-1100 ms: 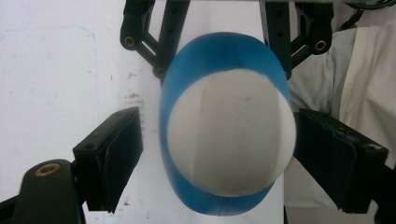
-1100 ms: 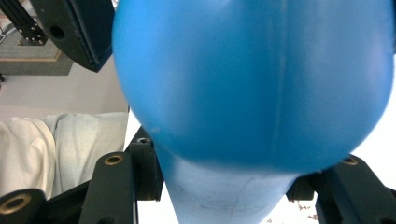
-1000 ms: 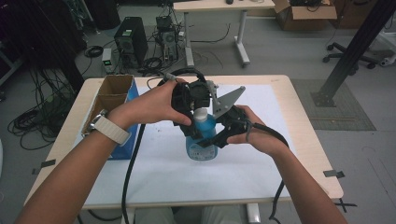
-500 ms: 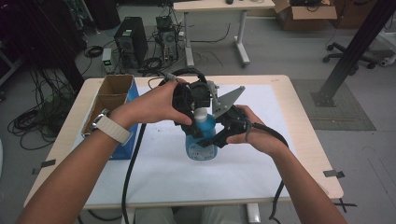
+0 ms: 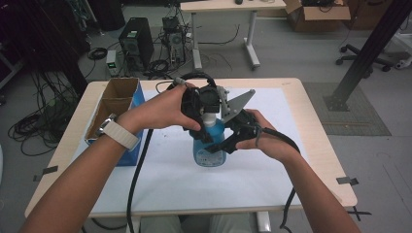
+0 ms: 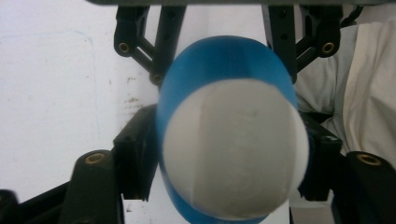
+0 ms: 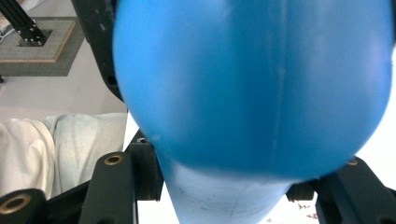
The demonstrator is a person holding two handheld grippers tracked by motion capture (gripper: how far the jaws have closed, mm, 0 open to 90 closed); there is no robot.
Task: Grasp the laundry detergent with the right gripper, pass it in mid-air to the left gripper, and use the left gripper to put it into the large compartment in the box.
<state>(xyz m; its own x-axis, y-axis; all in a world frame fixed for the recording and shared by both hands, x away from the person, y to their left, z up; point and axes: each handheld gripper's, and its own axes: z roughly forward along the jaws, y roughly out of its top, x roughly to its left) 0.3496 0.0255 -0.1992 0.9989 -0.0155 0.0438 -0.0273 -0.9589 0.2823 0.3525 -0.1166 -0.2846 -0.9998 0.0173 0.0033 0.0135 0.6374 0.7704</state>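
Observation:
A blue bottle [image 5: 210,148] with a white cap [image 5: 210,119] stands upright on the white sheet [image 5: 170,184] in the middle of the table. My left gripper [image 5: 209,121] comes down from above. Its jaws have just been closing and now press on the white cap [image 6: 233,154] from both sides. My right gripper [image 5: 217,145] reaches in from the right and is shut on the bottle's blue body [image 7: 252,84], low on its side. In the left gripper view the blue shoulder [image 6: 224,60] shows behind the cap.
An open cardboard box with blue sides [image 5: 114,104] stands at the table's left edge. Black cables trail from both grippers toward the near edge. The person's light trousers [image 6: 364,93] lie beyond the near table edge. A computer tower [image 5: 136,41] stands on the floor beyond.

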